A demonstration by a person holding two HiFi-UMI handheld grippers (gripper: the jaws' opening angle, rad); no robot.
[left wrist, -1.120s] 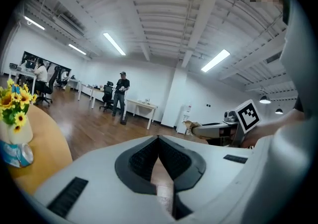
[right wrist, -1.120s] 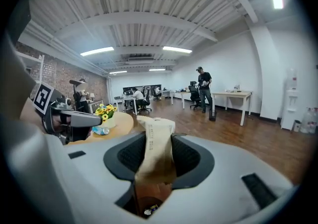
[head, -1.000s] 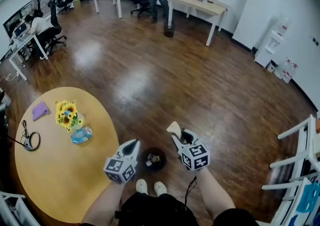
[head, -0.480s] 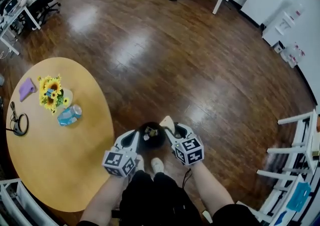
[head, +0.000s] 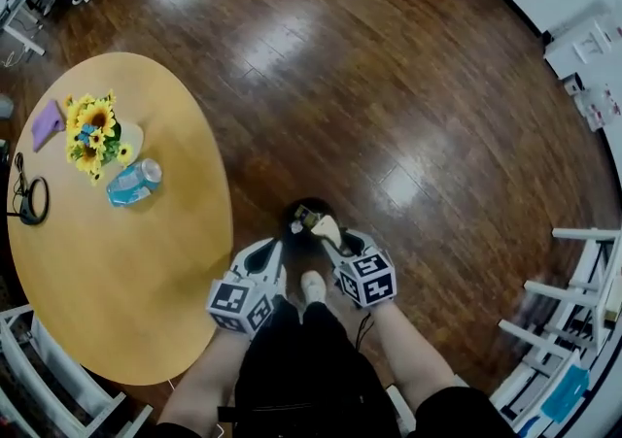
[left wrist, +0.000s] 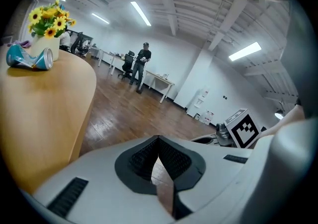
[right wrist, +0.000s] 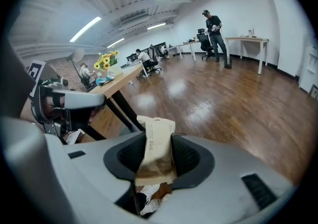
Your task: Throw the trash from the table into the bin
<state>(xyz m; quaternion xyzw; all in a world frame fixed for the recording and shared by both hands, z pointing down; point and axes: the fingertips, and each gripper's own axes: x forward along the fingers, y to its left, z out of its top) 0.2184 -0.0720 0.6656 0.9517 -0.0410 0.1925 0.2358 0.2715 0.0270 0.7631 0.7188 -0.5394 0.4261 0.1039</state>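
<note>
Held over the dark bin [head: 299, 207] on the floor beside the round table [head: 165, 310], probably so a release drops it straight in: beige snack wrapper [right wrist: 155, 141]. Pinched upright in right gripper [head: 327, 232], jaws part-closed on it. Flat, crinkled, serrated top edge. Left gripper [left wrist: 158, 141] fully closed, nothing held. Crushed blue can [head: 133, 182] on table.

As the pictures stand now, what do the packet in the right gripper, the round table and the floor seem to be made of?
The packet: matte beige paper or film, probably; crimped serrated end.
The table: pale wood or laminate, smooth, satin; even colour.
The floor: dark wood planks, glossy; seams show and lights reflect.
</note>
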